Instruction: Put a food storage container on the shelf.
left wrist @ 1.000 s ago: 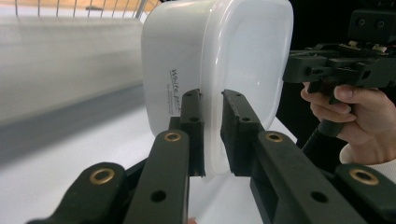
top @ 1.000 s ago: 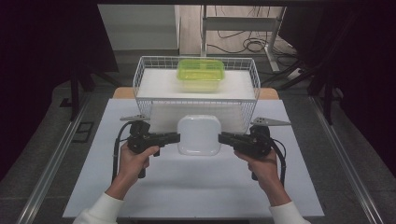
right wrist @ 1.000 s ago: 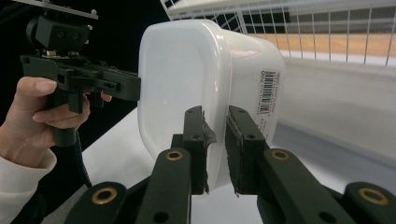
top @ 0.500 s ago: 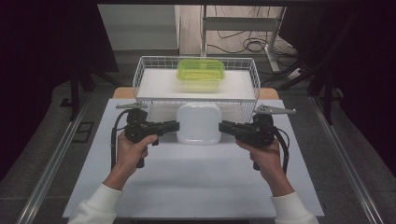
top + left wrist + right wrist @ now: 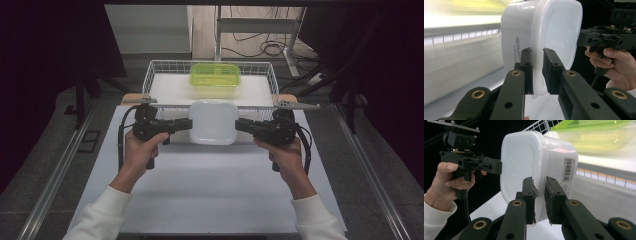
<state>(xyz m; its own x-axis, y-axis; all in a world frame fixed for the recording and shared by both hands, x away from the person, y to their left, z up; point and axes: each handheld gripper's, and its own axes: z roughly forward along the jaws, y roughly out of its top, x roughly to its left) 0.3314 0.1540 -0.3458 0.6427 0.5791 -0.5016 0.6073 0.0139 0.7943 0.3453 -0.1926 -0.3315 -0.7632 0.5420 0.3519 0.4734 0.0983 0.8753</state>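
Both grippers, left (image 5: pixel 187 123) and right (image 5: pixel 239 123), pinch the level white container (image 5: pixel 213 121) (lid up) by opposite rims.

A table (image 5: pixel 95 207) covered by a white sheet (image 5: pixel 210 195) is carrying the load, its wooden corners (image 5: pixel 131 98) peeking out at the far edge. A white wire basket (image 5: pixel 150 80) is sitting on its far end. A green lidded container (image 5: pixel 215 77) is resting inside that basket.

White sleeves (image 5: pixel 102 212) — black tools (image 5: pixel 537 72), brass-coloured pivots, trailing cables.
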